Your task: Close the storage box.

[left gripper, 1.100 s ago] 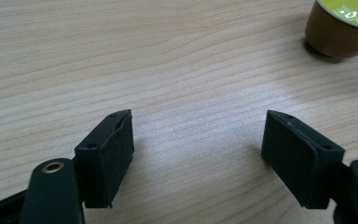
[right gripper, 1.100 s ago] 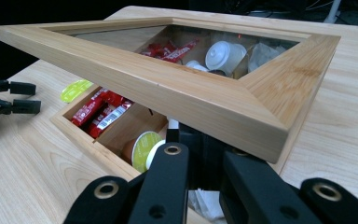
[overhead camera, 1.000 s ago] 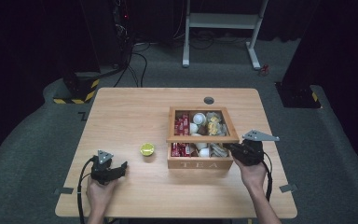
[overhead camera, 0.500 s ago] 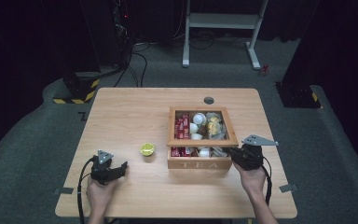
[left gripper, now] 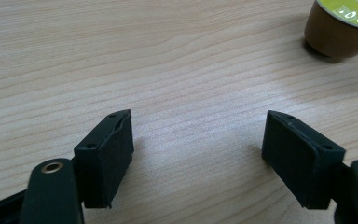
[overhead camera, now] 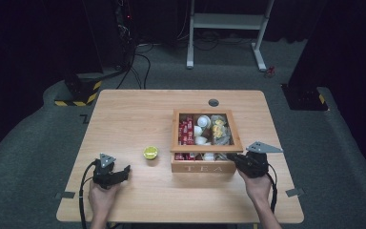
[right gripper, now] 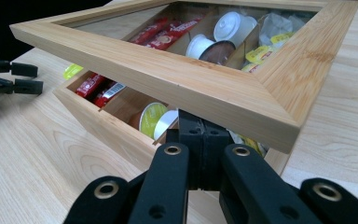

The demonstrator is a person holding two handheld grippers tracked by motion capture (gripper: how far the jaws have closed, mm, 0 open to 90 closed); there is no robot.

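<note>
Step in hand: lifting glass-paned lid [right gripper: 177, 70] of wooden tea box [overhead camera: 205, 164], centre-right of high view. Right hand-held gripper [right gripper: 200, 135] closed, jaws pressed together under lid's front edge (lid tilted, partly raised). Next: likely raise lid further, smoothly. Left hand-held gripper [left gripper: 198, 156] open, empty, over pale-grained counter [left gripper: 121, 56]. Brown tapered capsule [left gripper: 340, 25], green foil top, upper right.

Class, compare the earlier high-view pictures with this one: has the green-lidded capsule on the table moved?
No. The green-lidded capsule sits at the same spot left of the wooden tea box, level with its front edge.
</note>
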